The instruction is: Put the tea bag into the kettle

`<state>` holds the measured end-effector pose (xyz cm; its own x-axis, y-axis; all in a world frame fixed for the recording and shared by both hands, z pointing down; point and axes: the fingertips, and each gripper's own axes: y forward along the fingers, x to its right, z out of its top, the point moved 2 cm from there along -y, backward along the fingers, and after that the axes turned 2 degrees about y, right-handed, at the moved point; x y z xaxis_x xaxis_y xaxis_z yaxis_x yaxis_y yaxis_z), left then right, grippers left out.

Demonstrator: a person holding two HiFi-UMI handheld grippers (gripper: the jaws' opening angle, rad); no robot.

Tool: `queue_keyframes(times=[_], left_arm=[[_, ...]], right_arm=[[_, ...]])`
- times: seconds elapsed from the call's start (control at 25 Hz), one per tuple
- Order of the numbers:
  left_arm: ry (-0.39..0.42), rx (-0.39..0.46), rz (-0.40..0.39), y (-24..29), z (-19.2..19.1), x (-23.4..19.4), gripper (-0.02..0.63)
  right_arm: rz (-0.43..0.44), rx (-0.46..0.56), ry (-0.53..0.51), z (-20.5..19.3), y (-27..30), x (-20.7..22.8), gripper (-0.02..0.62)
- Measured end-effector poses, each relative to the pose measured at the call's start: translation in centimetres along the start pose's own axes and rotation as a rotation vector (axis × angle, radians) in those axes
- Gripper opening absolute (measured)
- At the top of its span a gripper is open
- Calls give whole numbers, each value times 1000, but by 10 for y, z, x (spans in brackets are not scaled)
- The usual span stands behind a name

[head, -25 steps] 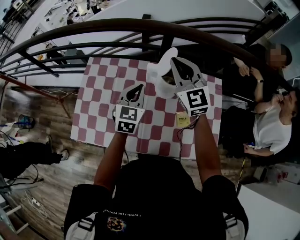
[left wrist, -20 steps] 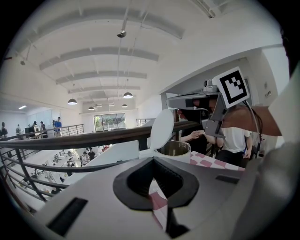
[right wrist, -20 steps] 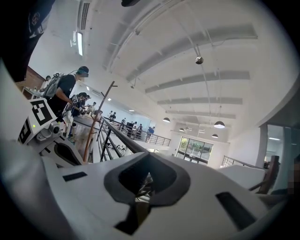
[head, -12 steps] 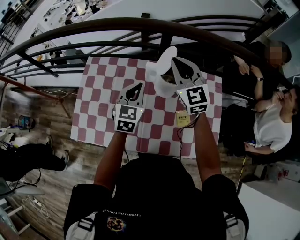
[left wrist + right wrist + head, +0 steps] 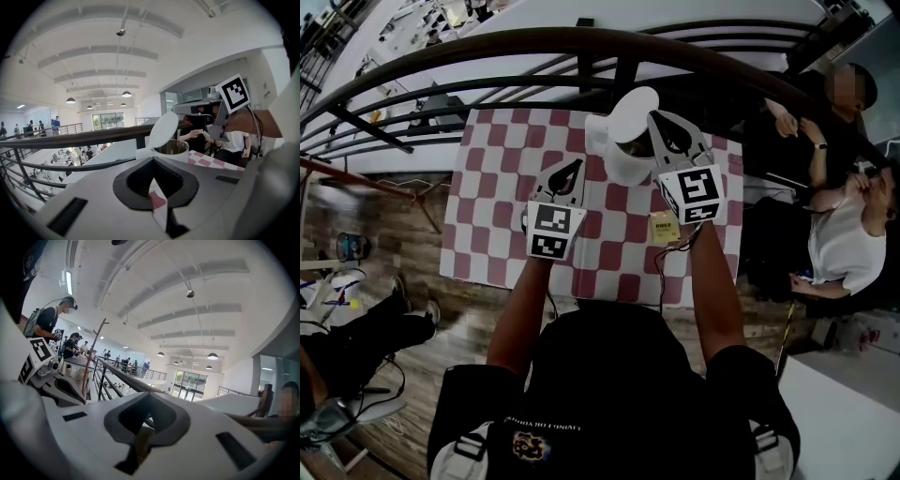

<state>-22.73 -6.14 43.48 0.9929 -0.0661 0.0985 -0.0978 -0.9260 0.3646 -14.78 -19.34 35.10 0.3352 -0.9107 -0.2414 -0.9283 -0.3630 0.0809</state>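
Checked counter (image 5: 492, 225) by a railing (image 5: 487, 47): tea bag (image 5: 142, 444) brought to the kettle (image 5: 617, 161).
Right gripper (image 5: 656, 117) seemingly pinches it beside the open mouth; next, centre above and release. Left gripper (image 5: 577, 163) closed, empty.

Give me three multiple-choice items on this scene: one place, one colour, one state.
1. Where is the yellow packet?
A. on the tablecloth, close to the right gripper
B. on the railing
C. on the floor

2. The tablecloth's checks are:
A. blue and white
B. red and white
C. green and yellow

3. The kettle has its lid:
A. shut
B. taken off and lying flat
C. hinged open

Answers:
1 A: it lies on the checks by that gripper.
2 B: the squares alternate red and white.
3 C: the lid stands up behind the open mouth.
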Motion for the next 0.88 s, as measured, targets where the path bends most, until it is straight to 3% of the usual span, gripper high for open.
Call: queue_keyframes(times=[0.88], left_arm=[[-7, -20, -25, 12, -8, 7, 6]], right_arm=[[-93, -120, 144, -75, -30, 16, 12]])
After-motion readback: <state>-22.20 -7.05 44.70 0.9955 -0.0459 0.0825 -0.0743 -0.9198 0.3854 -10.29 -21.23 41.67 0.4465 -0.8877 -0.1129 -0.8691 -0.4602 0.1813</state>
